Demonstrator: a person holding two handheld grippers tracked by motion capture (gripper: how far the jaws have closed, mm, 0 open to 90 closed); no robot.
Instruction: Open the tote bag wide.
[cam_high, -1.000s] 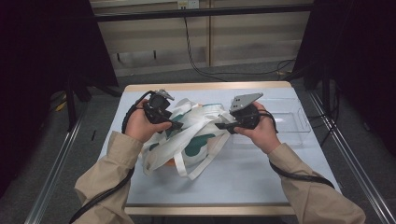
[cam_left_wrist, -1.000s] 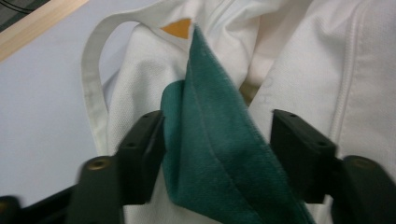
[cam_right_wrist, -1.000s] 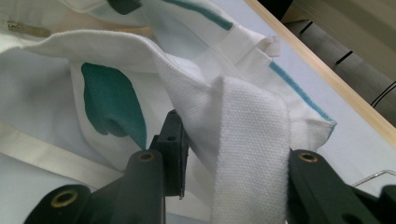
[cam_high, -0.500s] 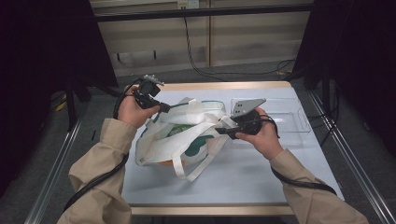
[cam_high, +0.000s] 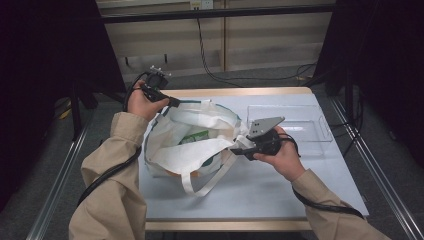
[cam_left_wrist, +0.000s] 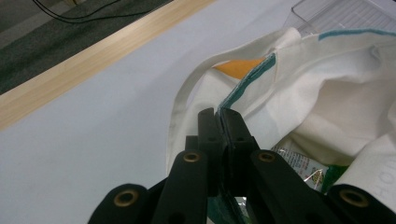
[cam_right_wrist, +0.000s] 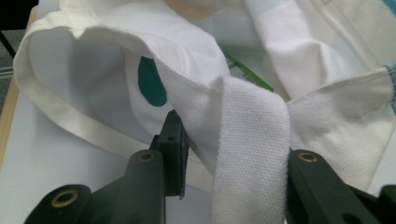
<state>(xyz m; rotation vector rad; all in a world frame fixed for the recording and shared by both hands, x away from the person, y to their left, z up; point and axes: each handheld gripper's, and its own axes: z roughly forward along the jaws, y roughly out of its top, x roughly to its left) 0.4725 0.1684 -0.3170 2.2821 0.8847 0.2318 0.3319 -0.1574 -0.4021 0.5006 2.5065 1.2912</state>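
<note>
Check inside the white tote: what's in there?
With the white tote bag held open, a green-and-white printed packet lies inside; the left gripper view shows its crinkled printed wrapper. Fabric folds cover the rest, so any other contents can't be told.

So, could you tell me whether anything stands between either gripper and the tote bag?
Nothing visible does. The left gripper is already shut on the teal-trimmed rim of the tote bag at its far left side, and the right gripper is closed on the white fabric and handle strap at the bag's right edge.
</note>
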